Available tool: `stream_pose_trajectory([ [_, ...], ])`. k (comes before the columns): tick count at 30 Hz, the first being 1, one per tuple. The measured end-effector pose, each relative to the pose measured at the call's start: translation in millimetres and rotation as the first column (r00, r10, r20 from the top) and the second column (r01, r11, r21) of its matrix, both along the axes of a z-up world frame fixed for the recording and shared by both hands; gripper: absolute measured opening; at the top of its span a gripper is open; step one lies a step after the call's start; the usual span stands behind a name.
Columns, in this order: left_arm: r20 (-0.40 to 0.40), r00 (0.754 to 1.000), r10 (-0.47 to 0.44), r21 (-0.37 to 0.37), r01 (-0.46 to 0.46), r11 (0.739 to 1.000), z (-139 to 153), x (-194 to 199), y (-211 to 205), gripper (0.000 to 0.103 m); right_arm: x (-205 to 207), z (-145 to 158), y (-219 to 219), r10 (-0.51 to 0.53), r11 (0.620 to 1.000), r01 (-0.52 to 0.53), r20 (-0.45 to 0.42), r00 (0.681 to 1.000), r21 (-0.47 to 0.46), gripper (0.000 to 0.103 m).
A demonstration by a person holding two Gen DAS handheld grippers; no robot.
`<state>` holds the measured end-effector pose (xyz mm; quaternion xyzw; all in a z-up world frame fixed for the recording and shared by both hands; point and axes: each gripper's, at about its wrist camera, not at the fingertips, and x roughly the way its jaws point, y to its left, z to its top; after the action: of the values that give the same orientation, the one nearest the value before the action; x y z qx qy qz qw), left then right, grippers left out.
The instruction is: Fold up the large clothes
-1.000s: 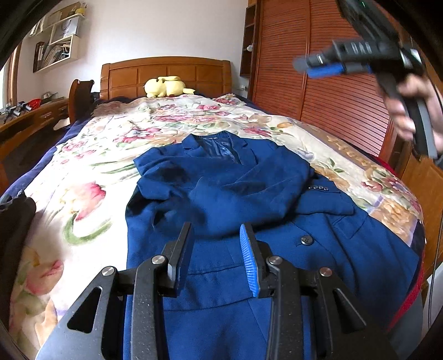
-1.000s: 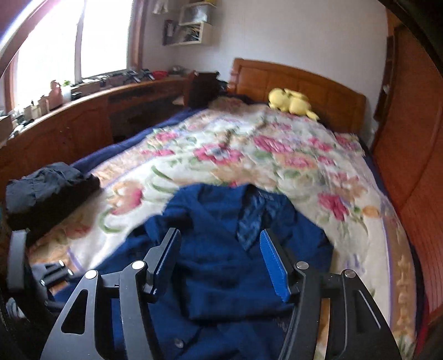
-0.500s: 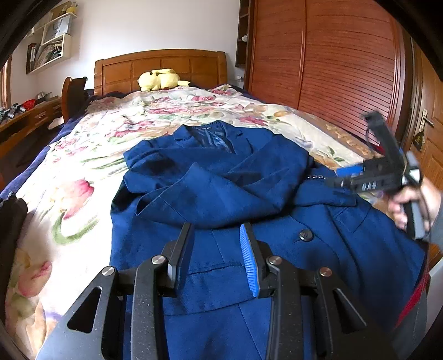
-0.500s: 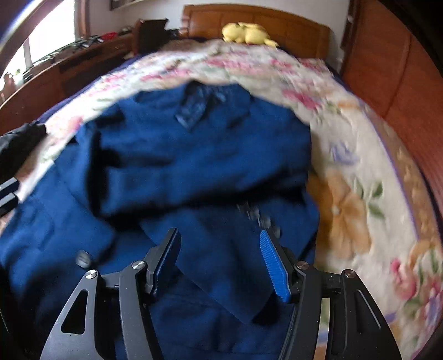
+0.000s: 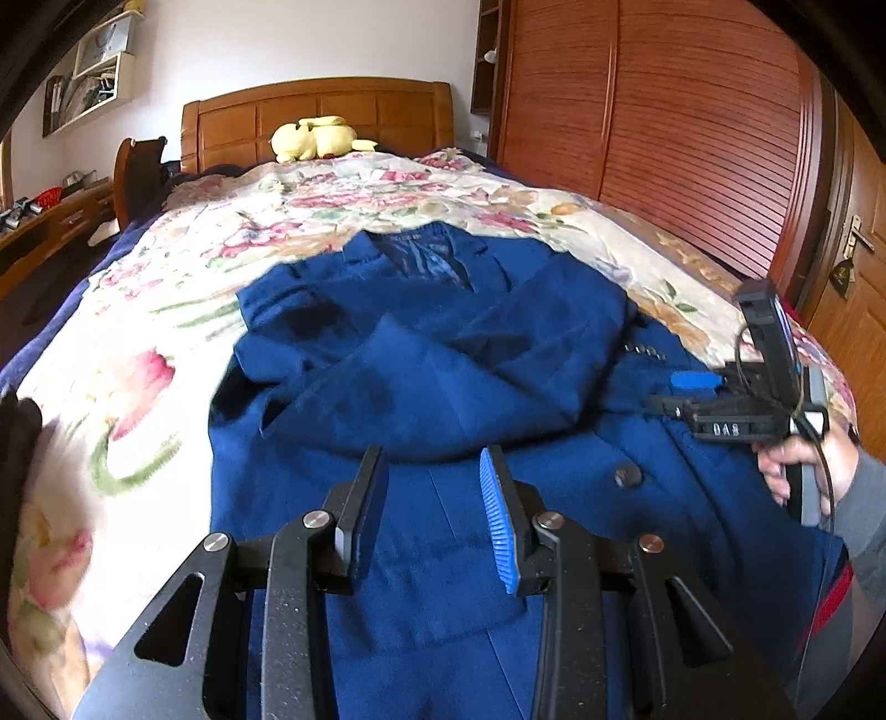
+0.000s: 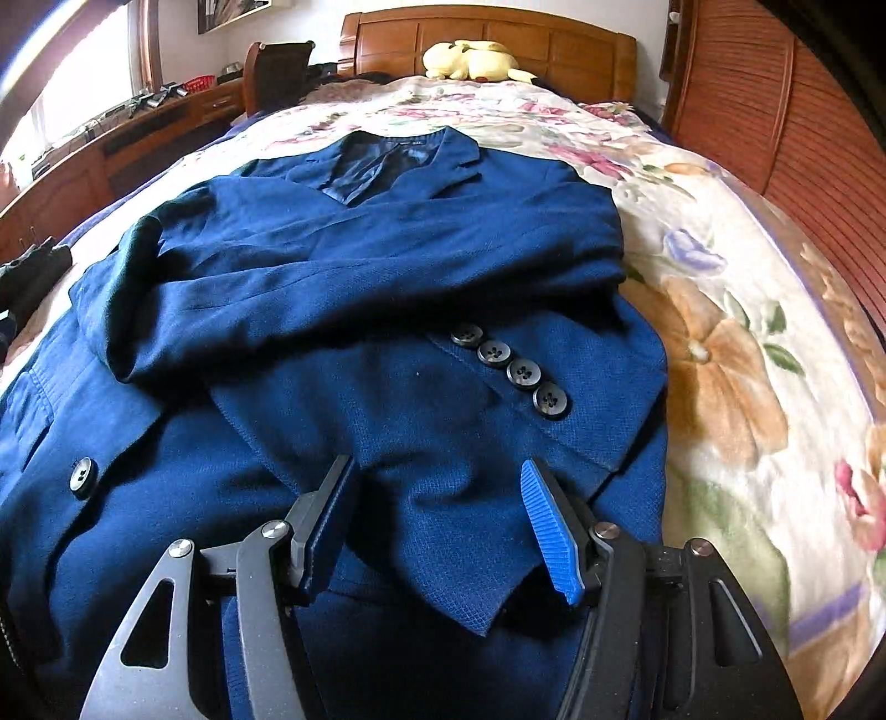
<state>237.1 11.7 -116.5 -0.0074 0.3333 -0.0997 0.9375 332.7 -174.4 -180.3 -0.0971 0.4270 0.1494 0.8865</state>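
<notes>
Right wrist only: four sleeve buttons [image 6: 509, 369] close-up.

White characters reading roughly "DA8" stand on the black body of the right tool [image 5: 686, 390], just above the blue jacket [image 5: 432, 387]; nothing else is legible.

A blue jacket [image 6: 343, 266] lies flat on a bed [image 6: 736, 354] with a flowery cover. One sleeve [image 6: 443, 443] is folded across the front, with four dark buttons [image 6: 509, 368] in a row. The right gripper [image 6: 437, 515] hangs just over the sleeve end, jaws apart, holding nothing. A yellow plush toy [image 6: 476, 58] sits by the headboard [image 6: 581, 50].
</notes>
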Motion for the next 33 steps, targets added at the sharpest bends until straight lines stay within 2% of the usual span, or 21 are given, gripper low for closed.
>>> stream_pose_trajectory([
  [3,-0.009,1.000,0.006,0.007,-0.006,1.000,7,13,1,0.037,3,-1,3,0.000,1.000,0.000,0.004,1.000,0.006,0.063],
  [6,-0.030,1.000,0.004,0.052,-0.002,0.999,12,31,-4,0.039,6,-10,2,-0.001,1.000,0.001,0.009,1.000,0.011,0.063],
  [8,-0.055,0.999,0.001,0.061,0.002,0.998,12,45,-7,0.046,-16,-9,-16,-0.001,1.000,0.001,0.011,1.000,0.020,0.063],
  [10,-0.086,0.996,0.000,0.058,0.006,0.998,11,59,-10,0.047,-15,-11,-18,0.000,1.000,-0.001,0.010,1.000,0.025,0.063],
  [12,-0.128,0.992,0.004,0.063,0.004,0.998,10,74,-16,0.048,-16,-10,-18,0.000,1.000,-0.001,0.011,1.000,0.026,0.063],
  [18,-0.145,0.989,0.029,0.146,-0.008,0.989,19,104,-34,0.048,-16,-9,-18,0.001,1.000,-0.002,0.010,1.000,0.031,0.064],
  [24,-0.211,0.972,0.100,0.199,-0.057,0.978,1,145,-31,0.048,-16,-9,-18,0.002,0.999,-0.002,0.009,1.000,0.036,0.064],
  [28,-0.236,0.962,0.134,0.211,-0.084,0.974,-11,154,-26,0.048,-16,-9,-18,0.002,0.999,-0.003,0.006,1.000,0.043,0.064],
  [33,-0.257,0.961,0.106,0.179,-0.061,0.982,-17,148,-23,0.048,-14,-9,-21,0.005,0.998,-0.005,-0.002,1.000,0.067,0.065],
])
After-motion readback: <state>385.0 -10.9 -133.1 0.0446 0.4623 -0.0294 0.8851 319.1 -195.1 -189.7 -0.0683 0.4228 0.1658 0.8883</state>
